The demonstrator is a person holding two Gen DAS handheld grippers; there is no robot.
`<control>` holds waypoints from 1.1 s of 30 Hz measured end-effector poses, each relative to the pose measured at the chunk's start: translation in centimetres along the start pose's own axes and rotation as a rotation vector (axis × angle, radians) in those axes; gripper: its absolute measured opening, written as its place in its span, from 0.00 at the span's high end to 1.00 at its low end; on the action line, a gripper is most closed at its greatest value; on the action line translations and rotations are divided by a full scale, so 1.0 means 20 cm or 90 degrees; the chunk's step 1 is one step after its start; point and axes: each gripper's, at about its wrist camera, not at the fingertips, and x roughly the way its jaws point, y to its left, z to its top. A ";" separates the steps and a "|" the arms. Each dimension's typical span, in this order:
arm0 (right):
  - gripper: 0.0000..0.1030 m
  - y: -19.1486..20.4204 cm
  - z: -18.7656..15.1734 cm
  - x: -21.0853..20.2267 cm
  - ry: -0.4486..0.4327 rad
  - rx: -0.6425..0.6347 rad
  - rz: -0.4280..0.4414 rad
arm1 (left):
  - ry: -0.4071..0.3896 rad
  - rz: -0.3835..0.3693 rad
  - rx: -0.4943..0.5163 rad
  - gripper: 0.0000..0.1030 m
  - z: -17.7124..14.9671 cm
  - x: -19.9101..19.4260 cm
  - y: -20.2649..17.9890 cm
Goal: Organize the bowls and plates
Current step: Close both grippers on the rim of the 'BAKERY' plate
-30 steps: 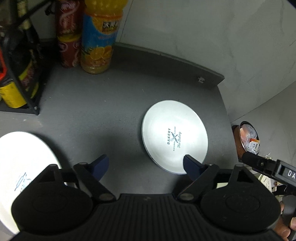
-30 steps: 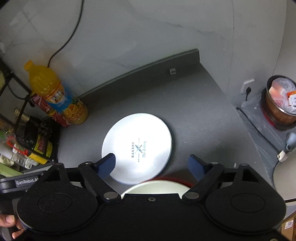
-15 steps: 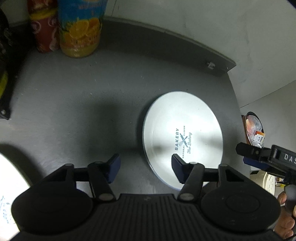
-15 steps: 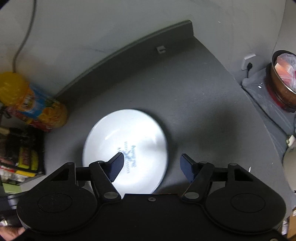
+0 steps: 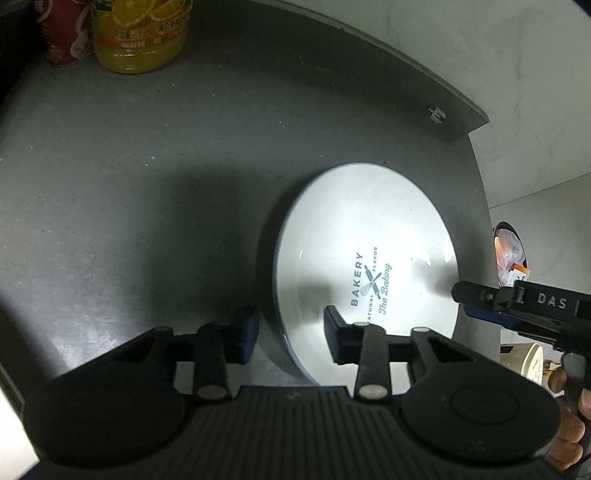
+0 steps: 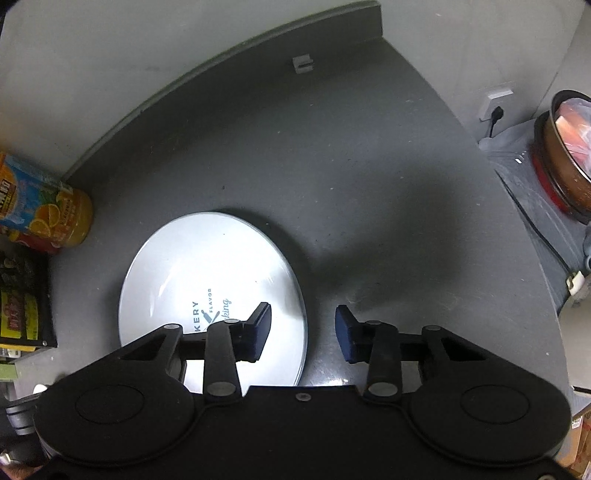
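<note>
Nearest the left wrist camera: the left gripper (image 5: 290, 330) sits low over the counter, its jaws apart and straddling the near-left rim of the plate, one blue pad outside the rim, the other over the plate's face; whether either pad touches cannot be told.
Nearest the right wrist camera: the right gripper (image 6: 303, 334) has its jaws apart too, straddling the plate's right rim, the left pad over the plate (image 6: 210, 284), the right pad over bare counter.
Plate: white, printed "BAKERY", the plate (image 5: 365, 273) lies flat on the dark grey counter (image 5: 147, 184), near its right edge.
Right gripper in the left view: it reaches in from the right above the plate's right edge, with fingers of the person's hand (image 5: 569, 417) on its handle.
Far left corner: an orange juice bottle (image 5: 140, 37) stands beside a red can (image 5: 61, 35), well apart from the plate.
Beyond the counter's right edge: a brown pot (image 6: 569, 155) with wrapped contents.
</note>
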 end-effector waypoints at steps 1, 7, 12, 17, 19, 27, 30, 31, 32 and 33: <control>0.64 0.00 0.00 0.01 0.004 -0.001 0.002 | 0.001 0.000 -0.001 0.71 0.00 0.01 0.00; 0.72 0.01 0.00 0.11 0.038 -0.012 0.016 | 0.005 -0.002 -0.025 0.75 0.01 0.03 0.03; 0.77 0.02 -0.01 0.15 0.043 -0.016 0.028 | 0.015 -0.028 -0.030 0.79 0.01 0.05 0.03; 0.82 0.02 -0.01 0.14 0.039 -0.011 0.035 | 0.012 -0.019 -0.028 0.79 0.00 0.06 0.01; 0.83 0.02 -0.02 0.12 0.026 -0.017 0.040 | 0.008 -0.019 -0.030 0.81 0.00 0.05 0.01; 0.89 0.03 -0.05 0.01 -0.022 -0.045 0.073 | -0.031 -0.035 -0.034 0.85 0.02 -0.05 0.05; 0.91 0.04 -0.03 -0.03 -0.034 -0.048 0.083 | -0.044 -0.040 -0.035 0.88 0.03 -0.10 0.07; 0.91 0.05 -0.03 -0.04 -0.037 -0.051 0.087 | -0.048 -0.036 -0.032 0.88 0.03 -0.11 0.08; 0.91 0.05 -0.03 -0.05 -0.039 -0.051 0.092 | -0.049 -0.032 -0.032 0.88 0.03 -0.12 0.08; 0.91 0.06 -0.03 -0.06 -0.041 -0.054 0.094 | -0.048 -0.028 -0.034 0.88 0.03 -0.13 0.09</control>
